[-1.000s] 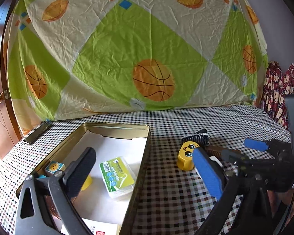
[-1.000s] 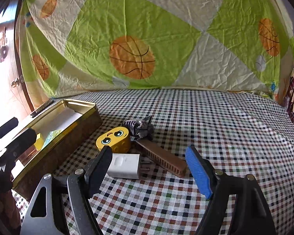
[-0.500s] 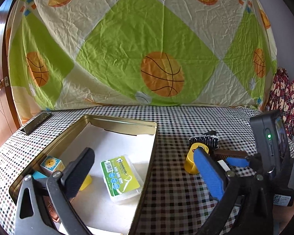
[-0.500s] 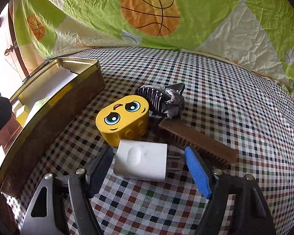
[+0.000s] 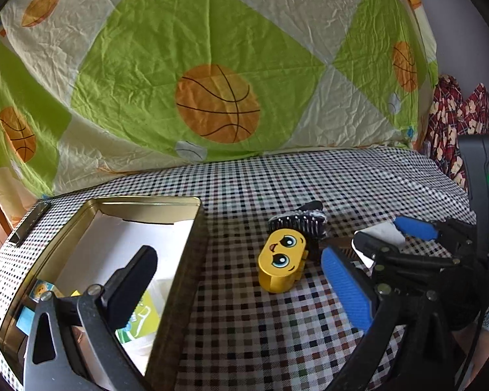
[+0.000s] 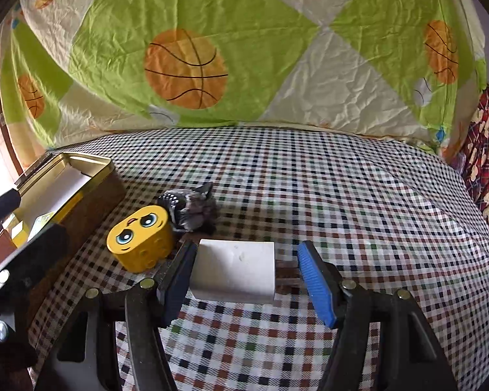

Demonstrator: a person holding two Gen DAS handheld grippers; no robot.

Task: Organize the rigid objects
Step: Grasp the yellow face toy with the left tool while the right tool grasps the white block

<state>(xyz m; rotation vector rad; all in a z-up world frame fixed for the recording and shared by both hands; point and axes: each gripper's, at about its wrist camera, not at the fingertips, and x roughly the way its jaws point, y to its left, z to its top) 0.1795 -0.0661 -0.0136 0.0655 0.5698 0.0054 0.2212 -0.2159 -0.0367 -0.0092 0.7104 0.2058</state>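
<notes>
In the right wrist view my right gripper (image 6: pixel 244 251) is shut on a white charger block (image 6: pixel 234 272): the black finger presses its left side and the blue pad meets its prong end. The left wrist view shows that right gripper (image 5: pixel 379 229) at the right with the charger (image 5: pixel 383 232) in it. A yellow brick with a face (image 5: pixel 282 260) (image 6: pixel 141 238) lies just left of it, a black ribbed clip (image 6: pixel 189 208) behind. A brown bar (image 6: pixel 287 272) is mostly hidden. My left gripper (image 5: pixel 236 257) stands open over the gold tin's (image 5: pixel 179 260) right wall, holding nothing.
The tin holds a green-labelled floss box (image 5: pixel 140 319) and a small face cube (image 5: pixel 42 290). A dark flat strip (image 5: pixel 29 224) lies at the table's left edge. A basketball-print sheet (image 5: pixel 212 65) hangs behind, and red patterned cloth (image 5: pixel 456 114) lies at the right.
My right gripper narrowed around the white charger and took hold of it; the charger now stays with the gripper while the brick slides left in view. My left gripper shifted right along the tin.
</notes>
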